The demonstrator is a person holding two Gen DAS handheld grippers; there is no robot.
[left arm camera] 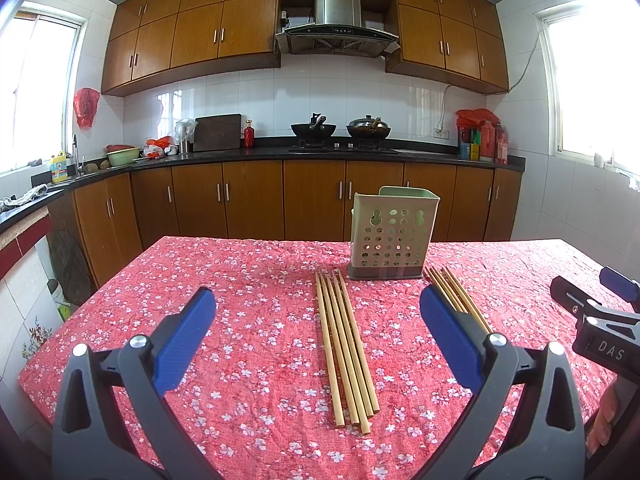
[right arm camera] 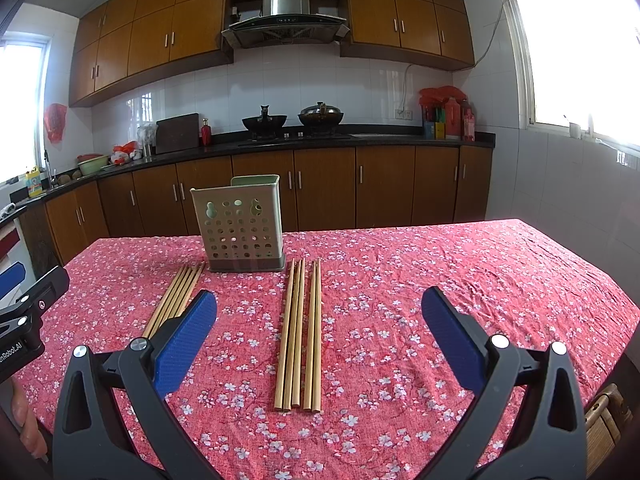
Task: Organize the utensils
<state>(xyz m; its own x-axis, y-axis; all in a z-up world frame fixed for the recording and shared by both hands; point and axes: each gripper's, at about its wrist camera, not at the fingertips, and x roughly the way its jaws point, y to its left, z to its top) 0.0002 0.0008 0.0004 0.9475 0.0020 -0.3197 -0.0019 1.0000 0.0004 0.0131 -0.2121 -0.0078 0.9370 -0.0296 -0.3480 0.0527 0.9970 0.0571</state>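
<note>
Two grippers, both with blue pads spread wide and nothing between them. Left gripper [left arm camera: 318, 336]: hovers over the near table edge. Right gripper [right arm camera: 319, 336]: likewise, just to the right of the other.

Two bundles of wooden chopsticks, flat on the cloth, neither touched.
- Left bundle [left arm camera: 346, 348]: about five sticks side by side, long axis running near to far, near ends toward the grippers, far ends stopping just short of the holder's left corner. It lies straight ahead of the left gripper, centred between its pads, so that gripper is the nearer one.
- Right bundle [right arm camera: 299, 332]: about five sticks, same near-to-far axis, a narrow gap splitting them three and two. It lies centred ahead of the right gripper, far ends just right of the holder's base.

Judgement: each gripper has its own bundle in line, and the sticks run along the pointing direction, so a grasp across them needs only a descent.

One utensil holder [left arm camera: 391, 234]: pale green, perforated, upright on a dark base, between and beyond the two bundles; appears empty.

One table [right arm camera: 460, 280]: covered in a red floral cloth, slightly wrinkled.

Room beyond: brown cabinets [left arm camera: 256, 200], dark counter, two woks on a stove [left arm camera: 340, 130], range hood, white tile, bright windows on both sides.
</note>
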